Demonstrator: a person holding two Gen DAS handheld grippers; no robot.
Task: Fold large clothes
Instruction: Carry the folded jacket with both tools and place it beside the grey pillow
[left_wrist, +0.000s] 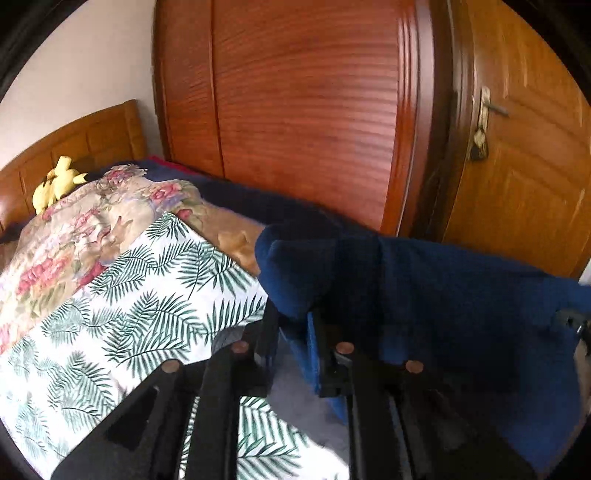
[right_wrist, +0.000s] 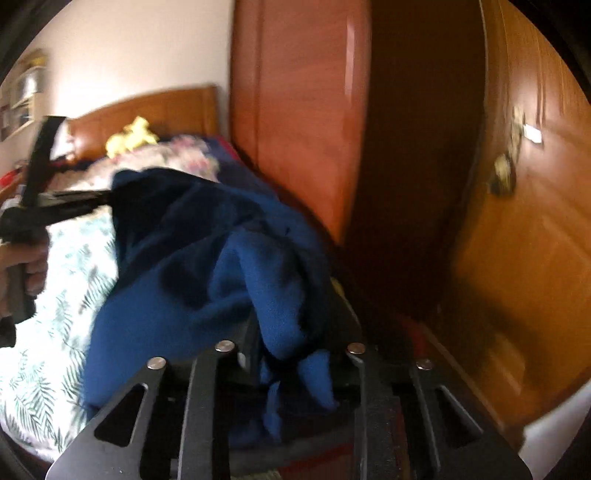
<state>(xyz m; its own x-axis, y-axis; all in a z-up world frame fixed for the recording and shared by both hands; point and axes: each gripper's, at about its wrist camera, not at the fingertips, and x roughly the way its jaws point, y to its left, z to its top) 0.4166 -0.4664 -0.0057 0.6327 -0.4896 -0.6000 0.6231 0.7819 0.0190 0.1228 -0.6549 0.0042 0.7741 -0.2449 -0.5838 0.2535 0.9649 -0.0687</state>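
i hold blue fleece garment (right_wrist: 192, 280) over bed (left_wrist: 110, 295) far edge | left gripper (left_wrist: 295, 328) pinching it | right gripper (right_wrist: 295, 332) clamping bunched cloth | soft, floppy, bulky; grab edges or corners

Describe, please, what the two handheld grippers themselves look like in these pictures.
Both are matte black. The left gripper has flat linkage bars with triangular cut-outs and copper-toned round pivot pins. The right gripper has the same build, but its pins look silver. From the right wrist view, the left one shows a black handle. No cables, markings or sleeves are visible.
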